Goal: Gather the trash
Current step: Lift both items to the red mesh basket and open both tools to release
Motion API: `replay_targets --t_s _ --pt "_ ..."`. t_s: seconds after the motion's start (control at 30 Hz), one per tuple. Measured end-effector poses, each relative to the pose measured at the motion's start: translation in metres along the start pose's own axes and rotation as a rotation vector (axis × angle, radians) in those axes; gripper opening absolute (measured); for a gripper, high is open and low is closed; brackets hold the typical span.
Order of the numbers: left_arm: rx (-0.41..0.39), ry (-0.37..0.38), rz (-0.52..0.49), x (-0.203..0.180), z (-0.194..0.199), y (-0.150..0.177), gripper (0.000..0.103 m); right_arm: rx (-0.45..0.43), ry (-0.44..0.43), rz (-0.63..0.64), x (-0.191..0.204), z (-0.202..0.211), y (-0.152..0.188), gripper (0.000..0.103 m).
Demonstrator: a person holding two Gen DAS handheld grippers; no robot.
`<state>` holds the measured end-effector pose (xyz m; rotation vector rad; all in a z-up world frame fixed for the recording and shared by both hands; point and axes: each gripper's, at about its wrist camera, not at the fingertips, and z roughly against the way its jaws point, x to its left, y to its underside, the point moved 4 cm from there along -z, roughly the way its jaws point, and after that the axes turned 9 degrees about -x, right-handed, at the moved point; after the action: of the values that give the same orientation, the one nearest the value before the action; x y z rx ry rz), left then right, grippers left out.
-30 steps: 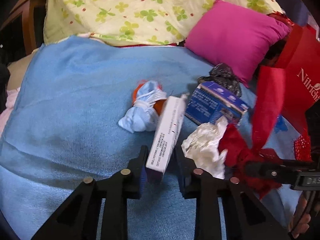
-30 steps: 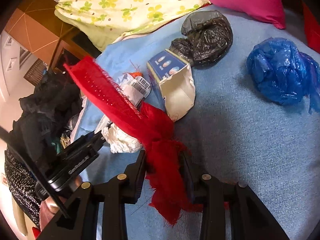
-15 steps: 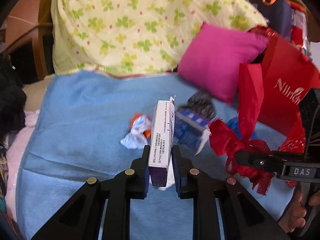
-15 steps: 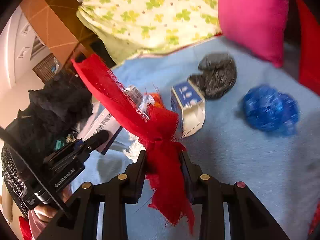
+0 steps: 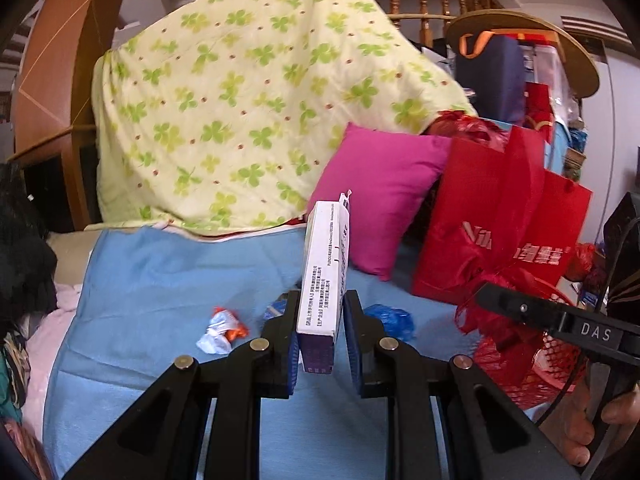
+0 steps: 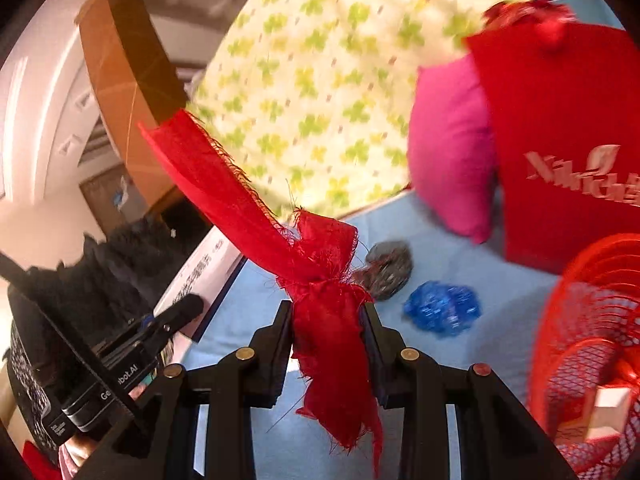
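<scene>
Where clover quilt [image 5: 256, 120] drapes, blue sheet [image 5: 160, 280] covers bed.

Pink cushion [image 5: 380, 204] against clover-print quilt [image 5: 248, 120], on blue sheet [image 5: 160, 276].

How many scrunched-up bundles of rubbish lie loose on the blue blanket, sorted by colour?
Black: 1, the black bag
Blue: 1, the blue bag
White and orange: 1, the white and orange wad
Total: 3
</scene>
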<state>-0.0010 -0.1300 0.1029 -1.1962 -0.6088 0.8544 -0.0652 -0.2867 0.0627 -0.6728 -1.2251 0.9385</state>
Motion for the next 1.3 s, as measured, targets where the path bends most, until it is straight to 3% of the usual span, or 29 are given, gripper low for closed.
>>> replay_targets --t_s 0.27,0.73,1.17,1.3 --pt "0.007 0.035 -0.055 -0.055 0.005 -0.003 0.022 -0.104 0.062 -0.028 -0.040 0.047 -0.019 0.035" --pt "0.015 0.137 -0.155 -0.146 -0.006 0.004 0.022 -0.173 0.141 -0.096 -0.098 0.081 -0.039 0.035" --pt "0.044 0.211 -0.194 -0.186 -0.016 0.019 0.022 -0.201 0.194 -0.164 -0.138 0.096 -0.045 0.035" --pt "0.042 0.263 -0.172 -0.190 -0.013 0.021 0.022 -0.210 0.201 -0.173 -0.142 0.098 -0.047 0.035"
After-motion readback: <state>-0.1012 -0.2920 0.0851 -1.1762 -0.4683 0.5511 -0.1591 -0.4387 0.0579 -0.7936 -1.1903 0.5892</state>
